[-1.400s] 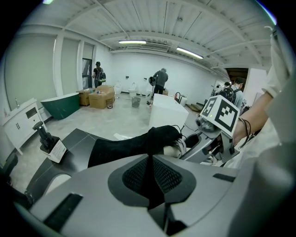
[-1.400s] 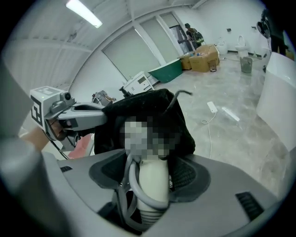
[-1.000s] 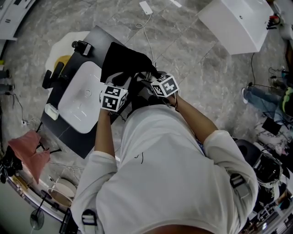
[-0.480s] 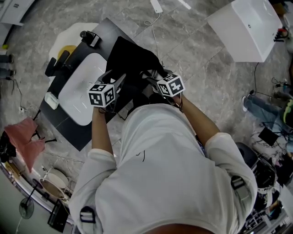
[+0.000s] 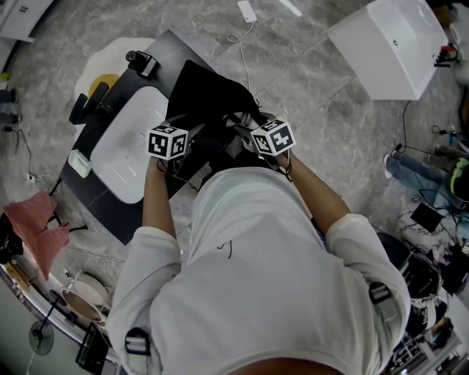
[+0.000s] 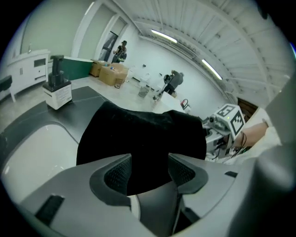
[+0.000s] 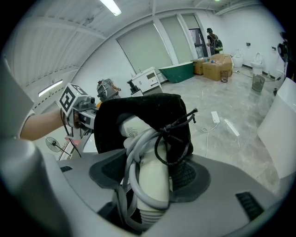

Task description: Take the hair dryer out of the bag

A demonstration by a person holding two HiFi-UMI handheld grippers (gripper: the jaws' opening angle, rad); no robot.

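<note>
Jaws opened on left gripper (image 6: 149,163); right gripper (image 7: 148,171) keeps hair dryer (image 7: 152,183).

A white basin (image 5: 121,150) sits on a dark table (image 5: 110,212); a white box (image 5: 392,47) stands well apart

From the head view I look down on a grey marbled floor (image 5: 315,110). A dark tabletop (image 5: 102,211) stands at the left, a big white box (image 5: 388,44) at the upper right, a white power strip (image 5: 248,11) with its cable lies on the floor at the top, and a pink cloth (image 5: 37,231) sits at the left edge. The gripper views show me a wide room with white walls (image 6: 138,51), long ceiling strip lights (image 6: 164,37), tall pale wall panels (image 7: 148,46), cardboard boxes (image 7: 217,62) on the floor and a low white cabinet (image 6: 27,62).
</note>
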